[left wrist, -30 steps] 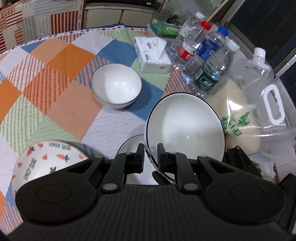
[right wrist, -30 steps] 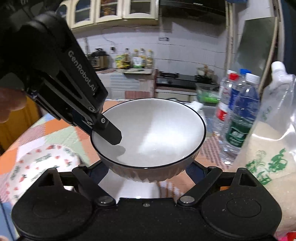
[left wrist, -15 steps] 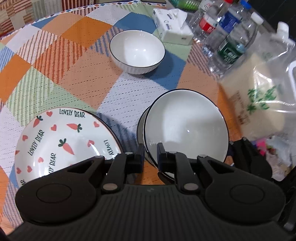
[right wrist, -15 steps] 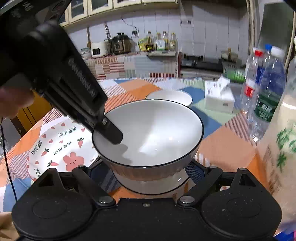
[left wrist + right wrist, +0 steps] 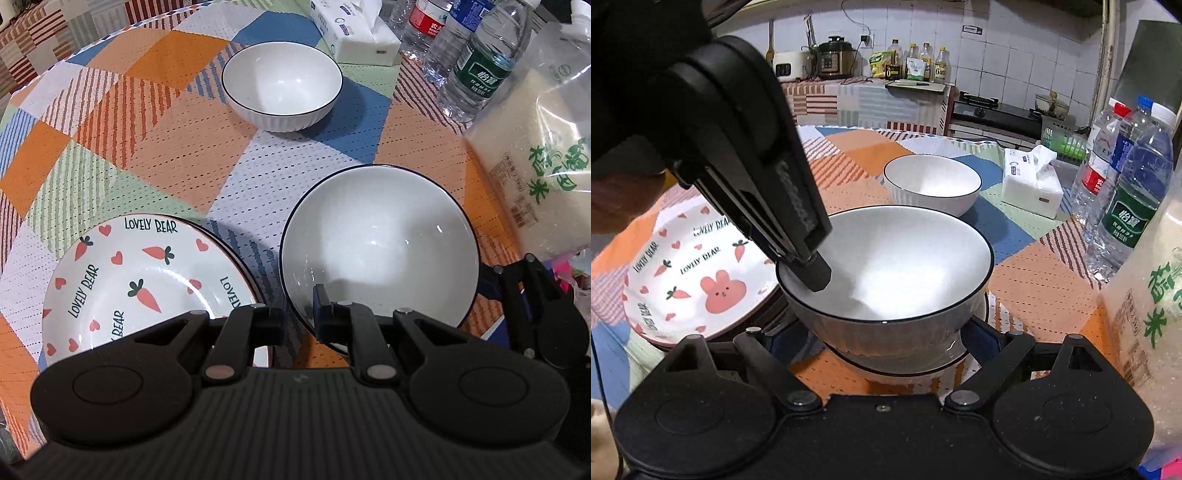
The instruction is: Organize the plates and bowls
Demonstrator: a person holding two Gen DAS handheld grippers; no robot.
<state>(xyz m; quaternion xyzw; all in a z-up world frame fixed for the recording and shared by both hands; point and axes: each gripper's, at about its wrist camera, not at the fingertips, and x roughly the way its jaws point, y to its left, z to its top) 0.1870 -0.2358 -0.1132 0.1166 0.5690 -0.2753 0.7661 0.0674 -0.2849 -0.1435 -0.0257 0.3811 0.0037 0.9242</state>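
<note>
I have a big white bowl (image 5: pixel 380 247) pinched by its rim in my left tongs (image 5: pixel 297 308), one pad inside the bowl and one outside, squeezed tight. My right tongs (image 5: pixel 886 332) are spread wide on both sides of the same bowl near its bottom. I cannot tell if their pads really press on the bowl or just sit close beside it. The bowl hangs low over another bowl (image 5: pixel 916 363) that sits on the table (image 5: pixel 122 110). I can only see a bit of that lower bowl peeking out under the one I hold, so I think I am putting one bowl into the other. It looks nearly in, but I cannot say if it rests all the way down yet. Just to the left is a plate (image 5: pixel 144 280) with carrots, hearts and a pink bunny. It seems to sit on top of another plate, because a dark rim shows under it, so the plates may be stacked already. One more bowl, a far bowl (image 5: pixel 282 86), stands alone farther back near a tissue box (image 5: pixel 354 33) and some water bottles (image 5: pixel 484 55). So I think what is left is to let go of this bowl and then bring the far bowl onto the stack.
</note>
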